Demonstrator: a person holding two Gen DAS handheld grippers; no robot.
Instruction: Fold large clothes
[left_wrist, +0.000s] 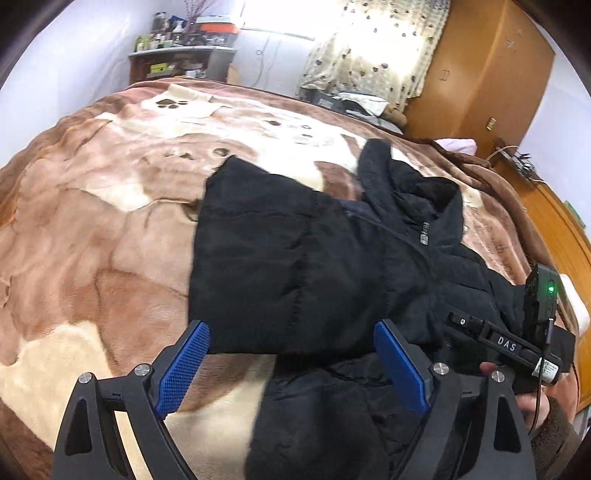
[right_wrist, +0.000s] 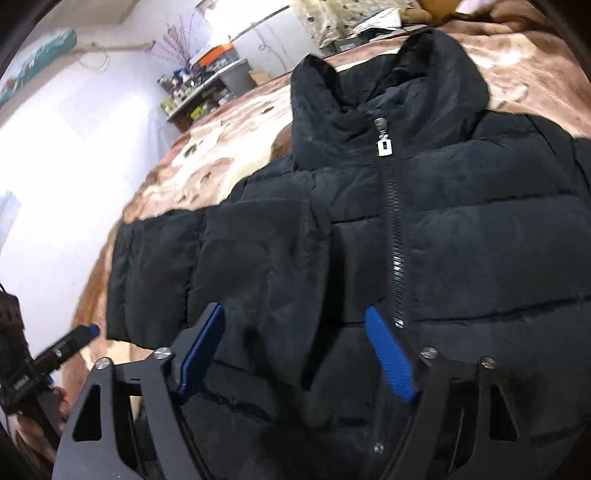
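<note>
- On the bed, your black puffer jacket (right_wrist: 424, 240) lies front-up on the brown and cream fleece blanket (left_wrist: 92, 240), zipped closed, collar (right_wrist: 388, 85) toward the far end.
- One sleeve (left_wrist: 266, 258) is laid across the chest, cuff end pointing to your left side; in the right wrist view the same sleeve (right_wrist: 207, 266) crosses the body left of the zipper (right_wrist: 397, 266).
- Silver zipper pull (right_wrist: 382, 142) sits just below the collar.
- Your left gripper (left_wrist: 291, 354) hovers over the sleeve's near edge, blue pads (left_wrist: 183, 373) spread wide, nothing between them.
- Your right gripper (right_wrist: 295, 354) hangs above the jacket's lower front, pads (right_wrist: 391, 365) also spread wide, gripping nothing; can't tell if they touch the fabric.
- Right gripper's body shows in the left wrist view at the right edge, green light (left_wrist: 551, 288) on, your hand (left_wrist: 532, 402) under it.
- Left gripper's tip peeks into the right wrist view at lower left, beside the sleeve cuff.
- Background: cluttered shelf (left_wrist: 181, 55) against the far wall, patterned curtain (left_wrist: 376, 44), wooden wardrobe (left_wrist: 480, 74) to the right.
- Both views are a bit blurred.
</note>
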